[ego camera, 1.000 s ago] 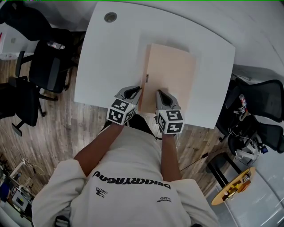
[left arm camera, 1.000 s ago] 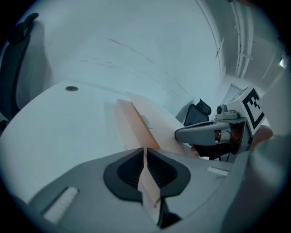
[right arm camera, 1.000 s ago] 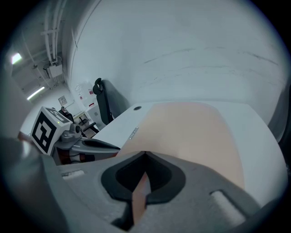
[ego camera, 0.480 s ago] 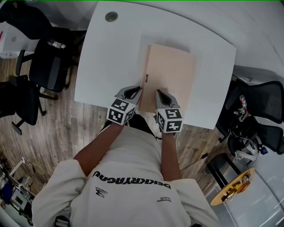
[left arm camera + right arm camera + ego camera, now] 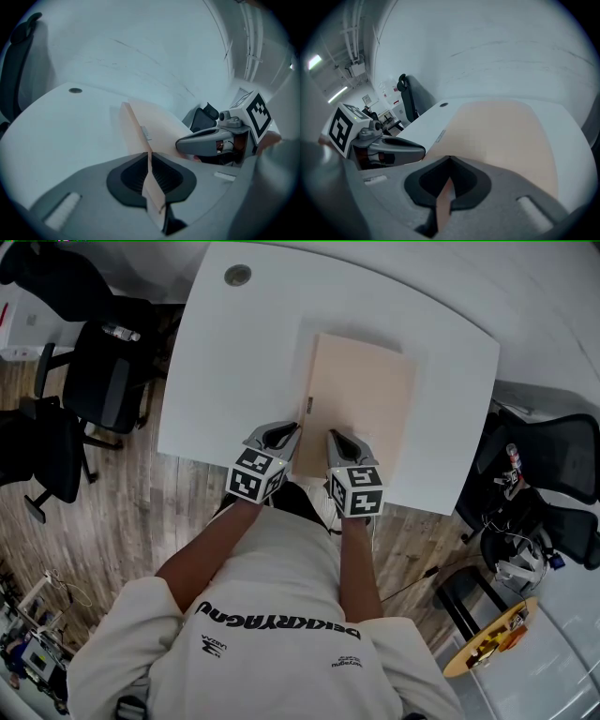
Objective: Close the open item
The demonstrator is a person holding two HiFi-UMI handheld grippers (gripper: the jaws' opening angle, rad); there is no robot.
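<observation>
Beige folder [image 5: 361, 399] lies flat on the white table [image 5: 225, 362], right of centre, its near short edge at the table edge closest to you. Your left gripper [image 5: 286, 435] is clenched on the folder's near-left corner, where the left gripper view shows a thin beige sheet edge-on, pinched between the dark pads. Your right gripper [image 5: 339, 441] sits just beside the left one and is clamped on the same near edge, with a beige strip caught between its jaws and the folder face stretching away beyond.
</observation>
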